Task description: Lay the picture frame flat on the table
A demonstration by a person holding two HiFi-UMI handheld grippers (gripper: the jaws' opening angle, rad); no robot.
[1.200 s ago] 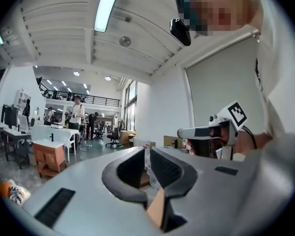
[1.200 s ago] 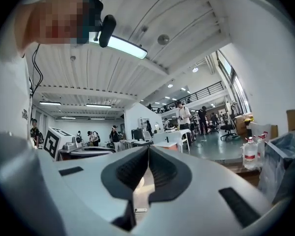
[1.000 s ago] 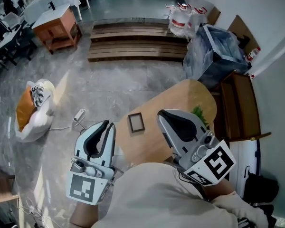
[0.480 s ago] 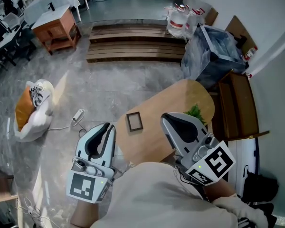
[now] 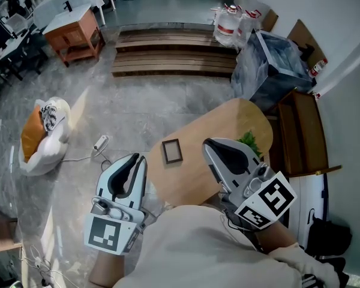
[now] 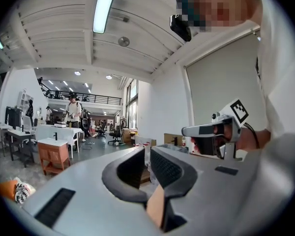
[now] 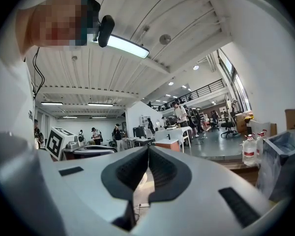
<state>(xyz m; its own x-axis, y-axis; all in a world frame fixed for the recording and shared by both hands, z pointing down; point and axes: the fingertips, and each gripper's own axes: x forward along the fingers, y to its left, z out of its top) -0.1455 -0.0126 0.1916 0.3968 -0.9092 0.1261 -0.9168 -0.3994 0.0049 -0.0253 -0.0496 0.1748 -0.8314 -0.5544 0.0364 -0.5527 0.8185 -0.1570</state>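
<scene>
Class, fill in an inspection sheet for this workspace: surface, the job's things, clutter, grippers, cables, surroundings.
Surface: wooden table, rounded at the far end, mostly bare.
Job's things: picture frame lies flat on the table near its left edge; neither gripper touches it.
Clutter: green leafy item at the table's right edge.
Grippers: left gripper beside the table's left edge, jaws a narrow gap apart, nothing between; right gripper over the table, jaws together, empty.
Cables: white power strip with its cord on the floor.
Surroundings: wooden slatted platforms, water bottles, plastic-wrapped bin, orange and white bag.
</scene>
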